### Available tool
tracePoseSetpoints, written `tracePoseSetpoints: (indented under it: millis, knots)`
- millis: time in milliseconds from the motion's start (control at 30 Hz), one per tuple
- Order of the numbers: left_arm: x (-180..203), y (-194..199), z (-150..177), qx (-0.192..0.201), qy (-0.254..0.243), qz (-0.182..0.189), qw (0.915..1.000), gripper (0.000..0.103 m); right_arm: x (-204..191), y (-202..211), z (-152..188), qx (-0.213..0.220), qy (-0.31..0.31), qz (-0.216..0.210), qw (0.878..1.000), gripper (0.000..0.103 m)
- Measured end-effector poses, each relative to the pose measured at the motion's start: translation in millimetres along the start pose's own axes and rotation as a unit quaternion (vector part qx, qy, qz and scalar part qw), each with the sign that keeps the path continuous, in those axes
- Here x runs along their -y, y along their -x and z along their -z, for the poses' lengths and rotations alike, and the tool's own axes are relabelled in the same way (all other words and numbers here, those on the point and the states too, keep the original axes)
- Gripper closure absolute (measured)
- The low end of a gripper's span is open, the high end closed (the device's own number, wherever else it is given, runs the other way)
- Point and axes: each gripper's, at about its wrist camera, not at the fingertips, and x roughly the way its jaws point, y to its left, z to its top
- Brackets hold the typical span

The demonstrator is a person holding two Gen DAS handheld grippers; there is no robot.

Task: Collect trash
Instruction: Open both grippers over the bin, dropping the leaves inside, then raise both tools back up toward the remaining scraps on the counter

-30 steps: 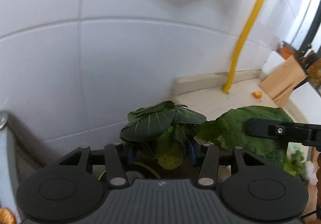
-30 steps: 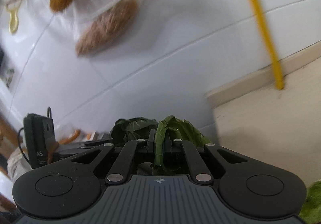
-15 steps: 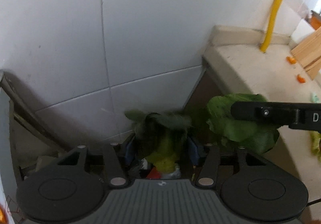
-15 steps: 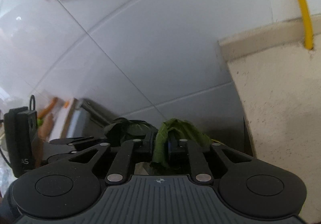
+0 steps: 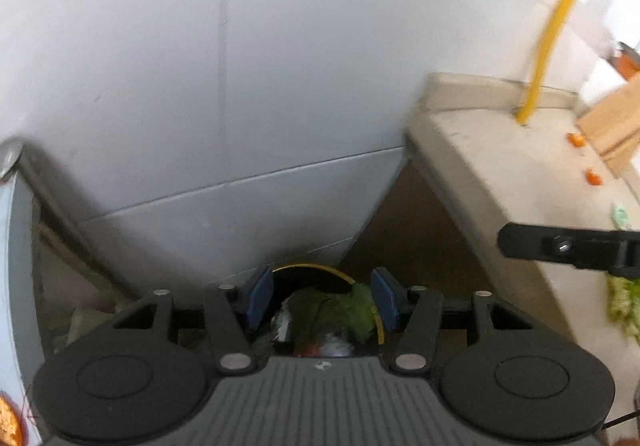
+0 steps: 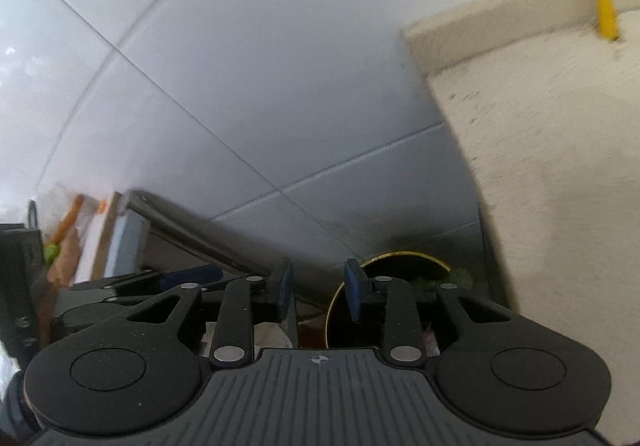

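A dark bin with a yellow rim (image 5: 316, 267) stands on the floor between the tiled wall and the counter's end. Green leaves (image 5: 336, 312) lie inside it on other rubbish. My left gripper (image 5: 323, 298) hangs over the bin, open, its blue pads (image 5: 260, 298) clear of the leaves below. In the right wrist view the bin (image 6: 400, 258) sits just right of my right gripper (image 6: 319, 290). Its jaws are opening, with nothing between them. A right gripper finger (image 5: 560, 246) shows at the right edge of the left wrist view.
A beige counter (image 5: 500, 174) fills the right side, with a yellow pipe (image 5: 548, 38), carrot bits (image 5: 594, 177), a wooden board (image 5: 612, 122) and green scraps (image 5: 624, 302). White tiled wall (image 5: 200, 66) stands ahead. A grey slanted edge (image 5: 44, 182) runs on the left.
Both grippers came down over the bin. The leafy bunch left the left jaws and the leaf left the right jaws; the leaves now lie in the bin. The right jaws spread apart.
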Motion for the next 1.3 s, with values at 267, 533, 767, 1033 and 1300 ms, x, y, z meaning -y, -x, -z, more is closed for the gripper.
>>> tracePoseSetpoints:
  millis: [267, 533, 767, 1033, 1300]
  knots:
    - [61, 17, -18, 0.028, -0.065, 0.073, 0.9948, 0.052, -5, 95, 12, 0.096, 0.008, 0.028, 0.995, 0.056]
    - [132, 11, -22, 0.016, -0.131, 0.134, 0.9822, 0.052, 27, 159, 44, 0.165, -0.03, 0.118, 0.979, 0.053]
    - [192, 9, -15, 0.004, -0.186, 0.18, 0.9659, 0.051, 68, 213, 75, 0.202, -0.084, 0.19, 0.957, 0.05]
    - [250, -2, -3, -0.016, -0.243, 0.224, 0.9437, 0.051, 107, 258, 111, 0.225, -0.125, 0.261, 0.93, 0.045]
    - [252, -9, 2, -0.03, -0.242, 0.214, 0.946, 0.051, 110, 238, 124, 0.179, -0.078, 0.255, 0.947, 0.045]
